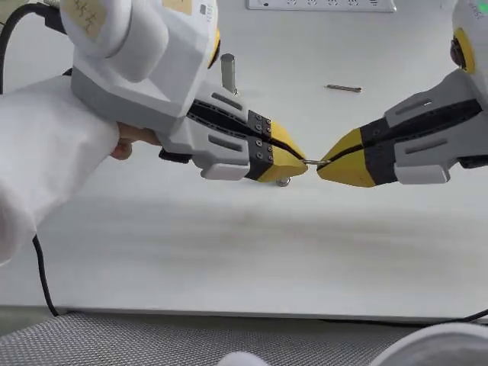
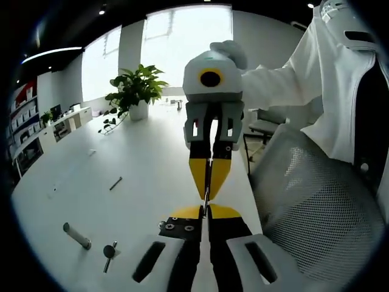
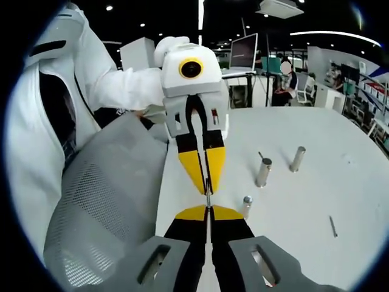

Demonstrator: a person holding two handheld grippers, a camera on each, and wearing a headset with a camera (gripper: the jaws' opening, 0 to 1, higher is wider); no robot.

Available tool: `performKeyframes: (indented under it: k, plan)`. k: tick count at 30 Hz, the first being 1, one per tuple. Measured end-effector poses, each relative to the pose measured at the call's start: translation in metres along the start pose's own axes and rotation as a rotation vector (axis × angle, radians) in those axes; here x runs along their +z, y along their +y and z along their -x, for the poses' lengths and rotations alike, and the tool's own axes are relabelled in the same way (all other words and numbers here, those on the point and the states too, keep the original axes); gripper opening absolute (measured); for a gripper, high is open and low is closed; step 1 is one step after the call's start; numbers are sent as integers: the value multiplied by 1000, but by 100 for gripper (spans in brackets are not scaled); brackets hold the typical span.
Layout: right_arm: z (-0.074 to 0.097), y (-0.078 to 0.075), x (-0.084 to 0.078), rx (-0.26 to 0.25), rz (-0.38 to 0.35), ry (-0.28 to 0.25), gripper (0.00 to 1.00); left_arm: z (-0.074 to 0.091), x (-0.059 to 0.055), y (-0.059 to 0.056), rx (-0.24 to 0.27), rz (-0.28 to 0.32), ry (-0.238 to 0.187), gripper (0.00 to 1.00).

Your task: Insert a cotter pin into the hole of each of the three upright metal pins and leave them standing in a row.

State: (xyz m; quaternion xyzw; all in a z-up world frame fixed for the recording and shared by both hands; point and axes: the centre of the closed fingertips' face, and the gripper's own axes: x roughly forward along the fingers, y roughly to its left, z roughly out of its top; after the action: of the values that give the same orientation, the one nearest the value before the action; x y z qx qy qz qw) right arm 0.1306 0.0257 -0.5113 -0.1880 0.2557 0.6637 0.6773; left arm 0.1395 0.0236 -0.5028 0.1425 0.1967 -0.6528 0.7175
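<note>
The left hand-held gripper (image 1: pixel 302 163) and the right hand-held gripper (image 1: pixel 320 167) meet tip to tip above the counter (image 1: pixel 229 252). Both have their jaws closed, and the thin cotter pin (image 1: pixel 313 162) bridges the small gap between them, one end in each pair of jaws. Just below the tips a small metal head (image 1: pixel 283 182) peeks out.

The front half of the counter is bare as far as its near edge, where a mesh chair (image 1: pixel 152 339) sits below. Behind the grippers stands an upright pin (image 1: pixel 227 70), and a spare cotter pin (image 1: pixel 344 88) lies well apart to its right. A power strip (image 1: pixel 320 4) runs along the back edge, and a cable (image 1: pixel 40 274) hangs over the front left.

A pale label (image 1: pixel 84 15) on the left gripper's body bears marks too blurred to read.

The right gripper view shows three pins standing to the right of the jaws: a short pin (image 3: pixel 246 205) nearest, a middle pin (image 3: pixel 263 172) and a far pin (image 3: pixel 297 159). The middle one has a thin sliver at its top that I cannot identify. The left gripper view adds a potted plant (image 2: pixel 137 88) at the counter's far end and shelves (image 2: pixel 27 128) to the left.
</note>
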Motion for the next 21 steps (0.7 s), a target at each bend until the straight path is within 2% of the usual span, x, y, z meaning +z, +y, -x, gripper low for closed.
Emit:
performKeyframes:
  k: [2,4,5,6,12,17,21]
  plan:
    - [1,-1,0,-8,3,-4,0,1,2,6,26,-16,-26,2]
    - [2,-4,-1,-26,9,-3,0,2,2,10,67,-16,-27,14]
    - [3,-6,-3,-34,7,3,0,3,-1,13,80,4,-24,22]
    - [3,-8,-4,-46,7,7,0,3,-4,17,99,25,-17,25]
    - [3,-24,-19,-103,9,54,0,2,-16,35,173,31,-3,26]
    - [-2,-32,-31,-122,12,84,0,-5,-25,45,191,43,19,24]
    - [-7,-37,-37,-127,2,95,0,-15,-28,46,184,59,24,21]
